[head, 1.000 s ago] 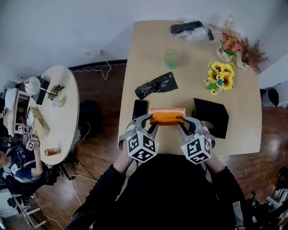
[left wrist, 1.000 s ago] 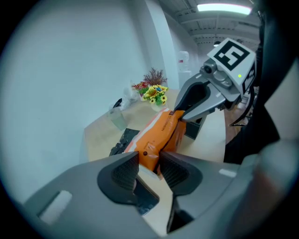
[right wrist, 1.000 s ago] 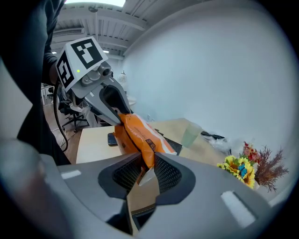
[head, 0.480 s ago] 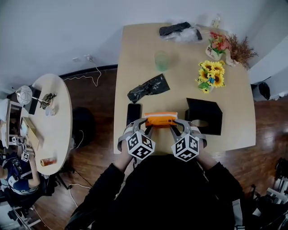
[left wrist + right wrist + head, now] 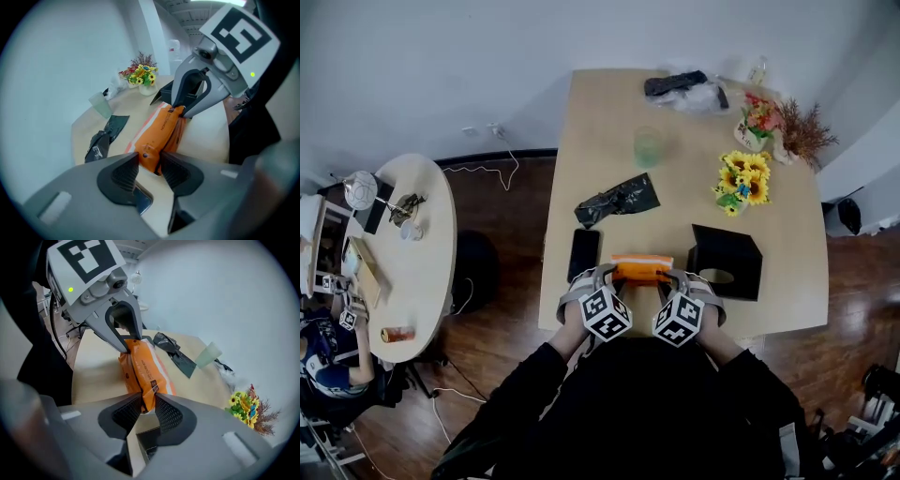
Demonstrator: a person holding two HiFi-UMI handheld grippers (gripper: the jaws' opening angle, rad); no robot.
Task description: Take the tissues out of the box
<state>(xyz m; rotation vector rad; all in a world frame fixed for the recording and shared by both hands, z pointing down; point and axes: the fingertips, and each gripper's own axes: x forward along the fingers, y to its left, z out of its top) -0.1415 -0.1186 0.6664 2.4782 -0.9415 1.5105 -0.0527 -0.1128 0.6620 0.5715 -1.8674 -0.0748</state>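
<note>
Head view with both gripper views. The tissue pack (image 5: 642, 271), orange and soft-wrapped, hangs lengthwise between the two grippers over the near edge of the table (image 5: 600, 122), outside the black box (image 5: 727, 255) and just to its left.

The left gripper (image 5: 617, 272) takes the pack's left end. Its fingers (image 5: 117, 176) stand narrow, with the crimped end of the wrapper between the pads, and they are opening slightly. The right gripper (image 5: 667, 274) takes the opposite end. Its fingers (image 5: 168, 416) are narrow too, pinching the wrapper's end seam. The pack's middle sags a little, clear of both grippers.

The black box stands near the table's near right corner, with a pale opening at its near side. A dark phone (image 5: 583, 253) lies flat by the near left edge, just left of the left gripper. A crumpled black plastic bag (image 5: 619, 199) lies beyond the phone, and a pale green cup (image 5: 648, 146) stands further toward the far edge. Sunflowers (image 5: 739, 181) stand along the right edge, with a second bouquet (image 5: 759, 117) near the far right corner.
</note>
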